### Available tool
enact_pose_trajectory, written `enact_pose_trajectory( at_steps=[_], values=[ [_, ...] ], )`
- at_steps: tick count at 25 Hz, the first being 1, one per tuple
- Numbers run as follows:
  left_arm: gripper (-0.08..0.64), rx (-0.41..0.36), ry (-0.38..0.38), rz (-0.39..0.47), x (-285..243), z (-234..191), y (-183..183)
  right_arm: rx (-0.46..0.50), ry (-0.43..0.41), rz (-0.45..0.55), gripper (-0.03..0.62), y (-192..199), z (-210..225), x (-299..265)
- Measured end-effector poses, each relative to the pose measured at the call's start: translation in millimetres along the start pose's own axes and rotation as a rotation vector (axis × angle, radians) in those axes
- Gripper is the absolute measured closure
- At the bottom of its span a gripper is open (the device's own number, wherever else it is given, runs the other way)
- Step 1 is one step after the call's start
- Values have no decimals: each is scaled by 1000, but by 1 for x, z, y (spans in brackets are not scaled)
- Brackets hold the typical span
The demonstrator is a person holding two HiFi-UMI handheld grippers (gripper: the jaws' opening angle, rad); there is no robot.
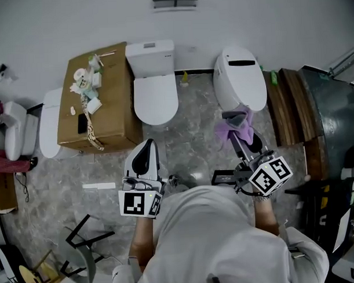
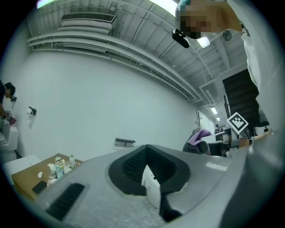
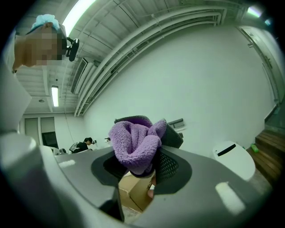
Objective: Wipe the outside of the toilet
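Right gripper [image 1: 239,132] clamped on purple cloth [image 1: 233,122] at near edge of right-hand toilet [image 1: 240,78]; left gripper [image 1: 144,159] jaws together, empty; advise flat cloth contact, overlapping strokes from the lid downward.

Box [image 1: 106,105] sat between far-left toilet [image 1: 48,125] and middle toilet [image 1: 155,92]; third toilet [image 1: 240,78] stood right, cloth [image 1: 226,130] in right hand-held gripper [image 1: 241,123] just before it

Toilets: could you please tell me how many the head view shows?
3: a tanked toilet at centre, a tankless toilet to its right, a third toilet beside the cardboard box. A white fixture at left may be another.
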State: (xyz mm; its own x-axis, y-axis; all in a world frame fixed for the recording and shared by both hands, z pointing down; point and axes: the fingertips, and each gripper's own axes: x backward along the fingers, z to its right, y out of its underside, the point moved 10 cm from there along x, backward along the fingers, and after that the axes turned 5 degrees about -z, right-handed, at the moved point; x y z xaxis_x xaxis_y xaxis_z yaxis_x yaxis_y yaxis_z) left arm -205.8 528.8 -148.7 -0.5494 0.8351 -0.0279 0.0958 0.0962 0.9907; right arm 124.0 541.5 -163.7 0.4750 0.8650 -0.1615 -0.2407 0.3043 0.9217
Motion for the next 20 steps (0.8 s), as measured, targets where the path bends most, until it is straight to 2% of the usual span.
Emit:
enact_pose_trajectory(
  at_steps=[3, 8, 12, 20],
  values=[
    [554, 12, -18, 1, -16, -27, -7, 8, -10, -7, 435, -11, 2, -37],
    [554, -9, -44, -12, -4, -20, -6, 11, -31, 5, 434, -10, 8, -38],
    [554, -2, -93, -20, -19, -30, -8, -4, -59, -13, 435, -15, 24, -64],
    [554, 37, -206, -23, -99, -20, -5, -8, -170, -76, 434, -49, 100, -128]
  ],
)
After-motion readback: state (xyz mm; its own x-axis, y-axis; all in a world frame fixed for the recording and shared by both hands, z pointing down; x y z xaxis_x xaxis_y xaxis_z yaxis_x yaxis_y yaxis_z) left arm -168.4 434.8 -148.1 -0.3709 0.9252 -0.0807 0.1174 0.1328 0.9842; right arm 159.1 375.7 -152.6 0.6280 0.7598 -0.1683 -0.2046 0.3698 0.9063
